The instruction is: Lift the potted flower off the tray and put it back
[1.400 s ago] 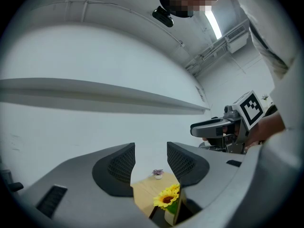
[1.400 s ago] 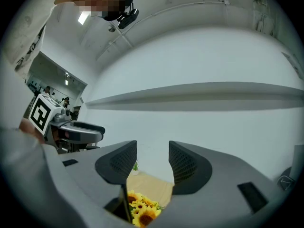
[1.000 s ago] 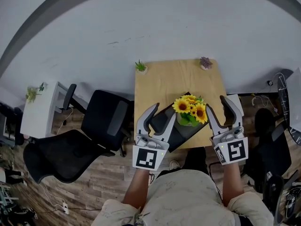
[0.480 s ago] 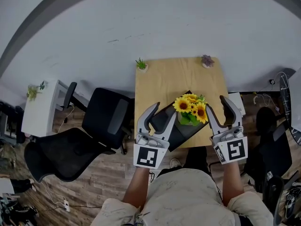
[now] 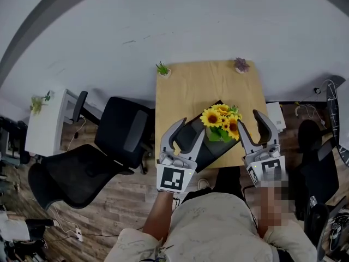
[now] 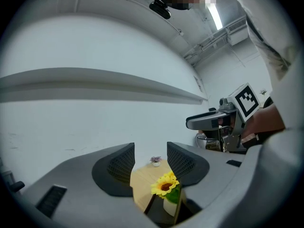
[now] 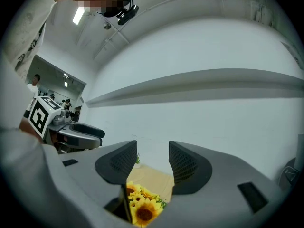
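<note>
Head view, bench (image 5: 207, 86): light wood, set against a pale wall.
Head view, tray (image 5: 192, 142): black, laid askew at the near edge of the bench.
Head view, potted flower (image 5: 221, 125): yellow blooms over a pale pot, seen on the right part of the tray by the near edge.
Head view, left gripper (image 5: 190, 129): held over the tray just left of the blooms, jaws apart, nothing between them.
Head view, right gripper (image 5: 251, 120): held just right of the blooms, jaws apart, nothing gripped.
Head view, corners: a small green plant (image 5: 163, 71) is seen at the far left corner, a small purple plant (image 5: 240, 65) at the far right corner.
Left gripper view, jaws: spread wide, with only bench top and the purple plant (image 6: 156, 160) seen through the gap.
Left gripper view, potted flower (image 6: 166, 188): below the jaws, clear of both pads, its pale pot behind the tray's rim (image 6: 151, 207).
Right gripper view, jaws: spread wide and empty, with the green plant (image 7: 137, 159) seen far beyond.
Right gripper view, potted flower (image 7: 144, 212): low in the frame, beneath the gap, untouched by the pads.
</note>
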Demonstrator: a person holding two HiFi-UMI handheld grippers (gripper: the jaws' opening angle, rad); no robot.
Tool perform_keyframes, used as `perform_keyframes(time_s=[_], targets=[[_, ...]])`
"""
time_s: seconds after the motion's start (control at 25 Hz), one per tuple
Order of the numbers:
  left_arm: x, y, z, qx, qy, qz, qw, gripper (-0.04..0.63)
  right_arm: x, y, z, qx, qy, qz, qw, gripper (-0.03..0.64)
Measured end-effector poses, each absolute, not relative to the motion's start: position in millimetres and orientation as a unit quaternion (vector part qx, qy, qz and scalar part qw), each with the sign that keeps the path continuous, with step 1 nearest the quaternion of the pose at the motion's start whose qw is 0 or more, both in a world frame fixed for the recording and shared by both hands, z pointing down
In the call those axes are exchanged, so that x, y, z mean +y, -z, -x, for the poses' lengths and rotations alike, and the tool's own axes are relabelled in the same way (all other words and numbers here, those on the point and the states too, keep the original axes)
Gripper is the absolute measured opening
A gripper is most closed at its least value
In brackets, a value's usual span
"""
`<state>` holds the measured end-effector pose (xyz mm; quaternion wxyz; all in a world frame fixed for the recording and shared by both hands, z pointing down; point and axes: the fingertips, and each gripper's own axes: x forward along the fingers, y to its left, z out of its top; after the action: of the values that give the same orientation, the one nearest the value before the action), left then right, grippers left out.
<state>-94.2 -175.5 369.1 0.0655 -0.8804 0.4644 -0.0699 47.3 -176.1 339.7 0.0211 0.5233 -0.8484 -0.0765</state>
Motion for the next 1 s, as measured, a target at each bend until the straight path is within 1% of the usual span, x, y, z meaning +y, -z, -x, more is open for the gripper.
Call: perform_keyframes(time_s=[0.52, 1.0], targets=[[-179.1, -412.5, 80.8, 0.443, 0.105, 0.889, 0.056, 0.207, -179.3, -400.1, -53.7, -0.851, 0.022, -0.522, 0.062, 0.213], [-172.4, -460.9, 74.8, 0.428, 0.145, 0.892, 0.023, 0.207, -171.3, -458.7, -56.4, -0.848, -0.033, -0.518, 0.106, 0.218]])
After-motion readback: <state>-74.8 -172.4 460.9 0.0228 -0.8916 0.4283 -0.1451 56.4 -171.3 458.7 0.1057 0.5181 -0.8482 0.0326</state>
